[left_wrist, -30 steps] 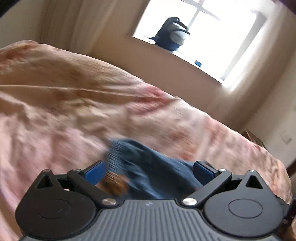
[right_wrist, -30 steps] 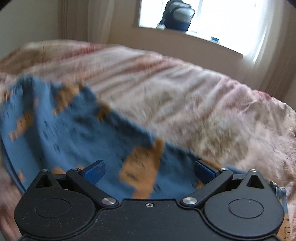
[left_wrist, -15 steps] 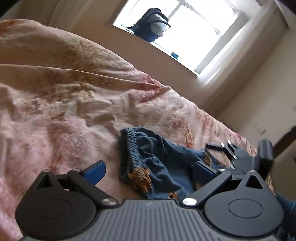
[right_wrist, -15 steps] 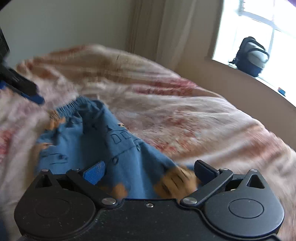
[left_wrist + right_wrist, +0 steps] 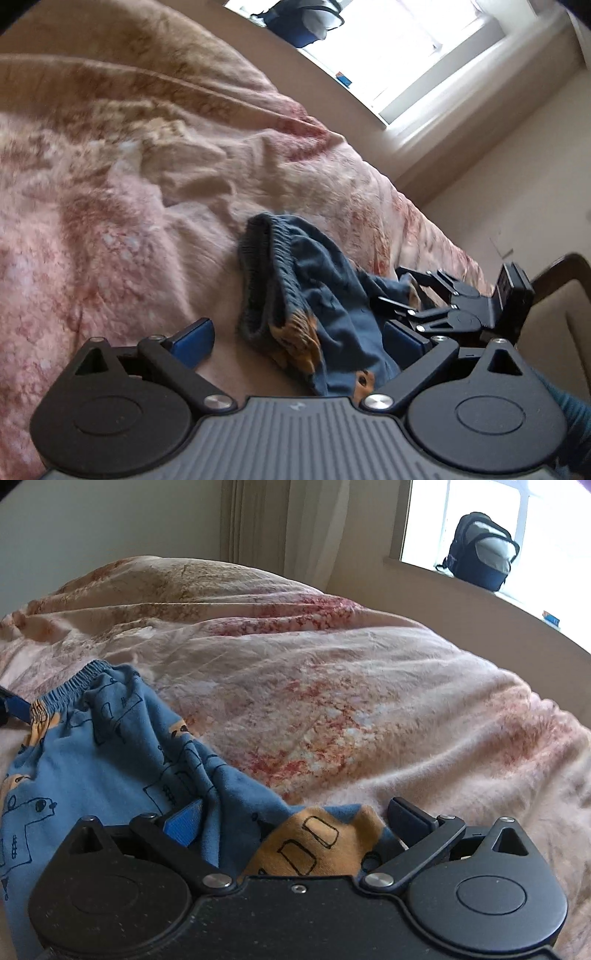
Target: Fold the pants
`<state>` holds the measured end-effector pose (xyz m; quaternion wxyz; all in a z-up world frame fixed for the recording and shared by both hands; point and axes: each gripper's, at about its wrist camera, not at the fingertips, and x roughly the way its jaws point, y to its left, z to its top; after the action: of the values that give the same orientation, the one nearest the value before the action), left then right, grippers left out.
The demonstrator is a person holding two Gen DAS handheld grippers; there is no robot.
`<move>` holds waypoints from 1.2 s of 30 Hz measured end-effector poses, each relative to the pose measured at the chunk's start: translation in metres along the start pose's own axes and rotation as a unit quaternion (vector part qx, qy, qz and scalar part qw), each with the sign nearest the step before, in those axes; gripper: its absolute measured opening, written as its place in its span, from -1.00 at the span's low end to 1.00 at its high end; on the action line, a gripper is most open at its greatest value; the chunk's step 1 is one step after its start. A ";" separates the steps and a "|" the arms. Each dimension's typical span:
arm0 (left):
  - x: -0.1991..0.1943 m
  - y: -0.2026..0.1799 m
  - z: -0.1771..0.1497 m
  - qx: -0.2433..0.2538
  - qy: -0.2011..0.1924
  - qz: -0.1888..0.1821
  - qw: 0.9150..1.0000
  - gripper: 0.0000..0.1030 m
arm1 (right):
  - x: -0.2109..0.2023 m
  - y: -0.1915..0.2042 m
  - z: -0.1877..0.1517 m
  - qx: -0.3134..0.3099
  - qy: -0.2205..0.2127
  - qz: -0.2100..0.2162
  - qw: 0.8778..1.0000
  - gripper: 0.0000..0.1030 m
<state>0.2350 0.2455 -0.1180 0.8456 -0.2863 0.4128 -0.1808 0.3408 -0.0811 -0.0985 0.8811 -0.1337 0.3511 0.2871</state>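
My left gripper (image 5: 297, 341) stands wide, holding nothing; the waistband (image 5: 258, 280) of the pants (image 5: 325, 295) lies bunched between its fingers, on the bedspread (image 5: 129, 221). The pants sit crumpled in a heap, not yet spread flat. To the right, my right gripper (image 5: 295, 821) is also wide, with an orange-patterned fold (image 5: 317, 845) of fabric lying between its fingers, ungripped as far as I can judge. In my view the step in hand is securing both ends. To do it well I would close the left on the waistband edge alone and the right on one layer near the leg end, then draw apart evenly to flatten the cloth. Risk: pinching bedspread with the pants.
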 end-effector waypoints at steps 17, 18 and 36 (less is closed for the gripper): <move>-0.030 -0.031 0.003 -0.019 -0.028 0.074 0.997 -0.67 | -0.030 0.019 0.002 -0.024 -0.039 -0.042 0.998 0.98; -0.035 -0.034 0.003 -0.017 -0.032 0.073 0.997 -0.67 | -0.039 0.023 0.002 -0.033 -0.049 -0.045 0.997 0.98; -0.026 -0.024 0.006 0.004 0.026 0.138 0.990 -0.51 | -0.115 -0.029 -0.071 -0.004 0.045 -0.174 0.984 0.99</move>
<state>0.2223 0.2429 -0.0840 0.8525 -0.2182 0.4695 -0.0719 0.2516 -0.1824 -0.0681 0.9004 -0.2090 0.3610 0.1240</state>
